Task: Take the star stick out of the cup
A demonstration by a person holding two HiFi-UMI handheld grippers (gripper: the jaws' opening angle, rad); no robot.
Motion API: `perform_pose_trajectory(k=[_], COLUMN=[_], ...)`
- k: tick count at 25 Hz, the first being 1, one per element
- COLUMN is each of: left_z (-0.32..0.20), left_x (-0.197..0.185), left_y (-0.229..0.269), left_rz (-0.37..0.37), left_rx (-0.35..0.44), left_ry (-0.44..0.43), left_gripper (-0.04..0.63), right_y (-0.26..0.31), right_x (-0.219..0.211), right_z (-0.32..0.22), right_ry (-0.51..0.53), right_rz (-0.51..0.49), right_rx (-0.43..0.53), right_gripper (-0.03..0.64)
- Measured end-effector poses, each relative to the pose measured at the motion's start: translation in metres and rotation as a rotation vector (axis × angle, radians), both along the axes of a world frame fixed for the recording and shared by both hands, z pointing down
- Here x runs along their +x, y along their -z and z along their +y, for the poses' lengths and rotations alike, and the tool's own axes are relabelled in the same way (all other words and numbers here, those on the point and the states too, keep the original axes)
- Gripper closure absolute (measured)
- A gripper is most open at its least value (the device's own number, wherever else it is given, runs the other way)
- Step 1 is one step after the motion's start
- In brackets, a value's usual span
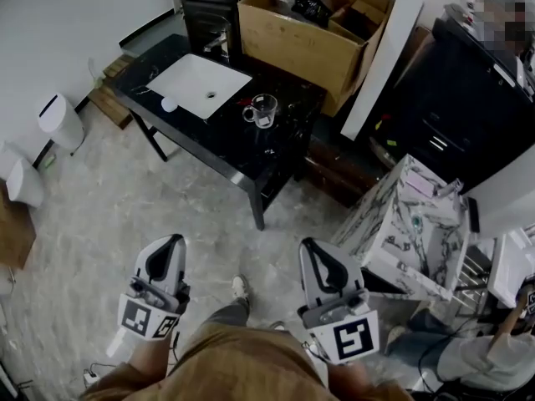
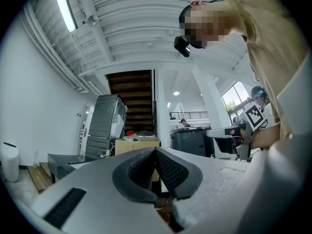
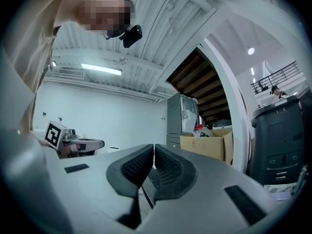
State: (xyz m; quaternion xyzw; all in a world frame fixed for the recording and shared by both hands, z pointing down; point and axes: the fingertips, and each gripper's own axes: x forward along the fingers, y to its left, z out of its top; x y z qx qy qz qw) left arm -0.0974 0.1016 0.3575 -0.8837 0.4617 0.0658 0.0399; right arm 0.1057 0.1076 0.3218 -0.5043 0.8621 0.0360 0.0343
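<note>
Left gripper: the left gripper was held low in front of the person, its jaws clenched pad to pad with nothing between them.
Right gripper: the right gripper was alongside it, jaws likewise pressed together and empty.
Cup: the clear glass cup with a side handle stood on the black rectangular table, just beside the white square sink basin and well apart from both grippers.
Star stick: it could not be made out in the cup from the head view; it was too small to tell.
Stage: judged as the approach, with no reach to the cup begun.
Risk, closed jaws: arriving still clenched, a gripper would likely knock the cup instead of taking the stick.
Risk, tipping: the glass looked light; pulling the stick at a slant with nothing steadying the cup could drag or topple it.
Risk, slip: a thin stick pinched near its tip could twist out of the ribbed pads.
Risk, surroundings: the marble-patterned cabinet stood near the right side and could be bumped.
</note>
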Motion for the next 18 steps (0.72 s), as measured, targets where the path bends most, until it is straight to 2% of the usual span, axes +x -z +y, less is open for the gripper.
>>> perform_pose_trajectory(k=[18], left_z=[-0.109], left_x=[-0.044], left_y=[0.008], left_rz=[0.014], left_rx=[0.011], left_ry=[-0.11], left_gripper=[0.594], right_y=[0.013], right_x=[-0.052], right_z=[-0.085], right_ry=[-0.098], right_rz=[0.023], right_rx=[0.012], right_gripper=[0.614])
